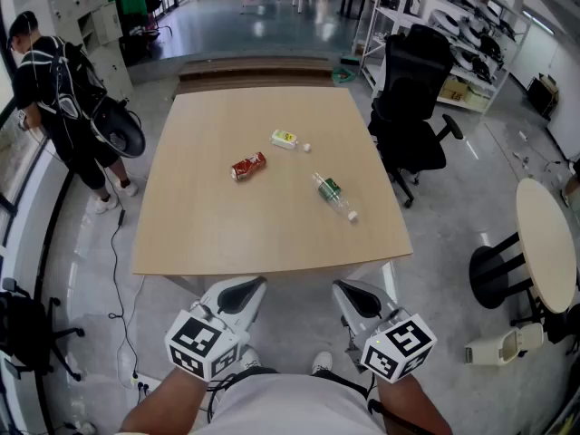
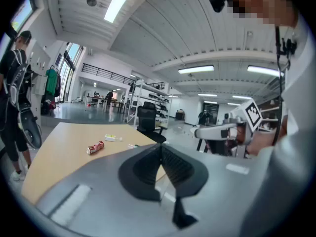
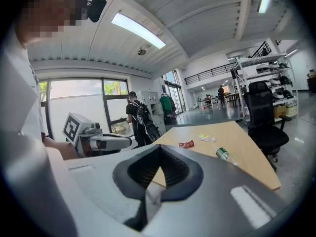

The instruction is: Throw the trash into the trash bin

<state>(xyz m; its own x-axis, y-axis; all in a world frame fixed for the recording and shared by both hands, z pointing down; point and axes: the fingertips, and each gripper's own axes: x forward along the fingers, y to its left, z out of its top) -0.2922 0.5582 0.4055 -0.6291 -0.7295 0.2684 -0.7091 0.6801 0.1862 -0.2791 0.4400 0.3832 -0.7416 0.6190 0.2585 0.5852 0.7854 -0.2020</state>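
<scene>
Three pieces of trash lie on the wooden table (image 1: 208, 234): a crushed red can (image 1: 248, 166), a small white bottle with a yellow-green label (image 1: 285, 139) and a clear bottle with a green label (image 1: 332, 193). My left gripper (image 1: 246, 288) and right gripper (image 1: 347, 290) hover side by side just off the table's near edge, well short of the trash. Both are shut with nothing in them. The left gripper view shows its closed jaw tips (image 2: 160, 146) with the can (image 2: 95, 147) beyond. In the right gripper view the closed tips (image 3: 159, 148) point toward the green-label bottle (image 3: 223, 155).
A black office chair (image 1: 412, 98) stands at the table's right side. A person (image 1: 54, 98) with a dark rounded object (image 1: 122, 130) stands at the left. A round side table (image 1: 548, 243) is at the right, and shelving lines the back wall. No bin is clearly visible.
</scene>
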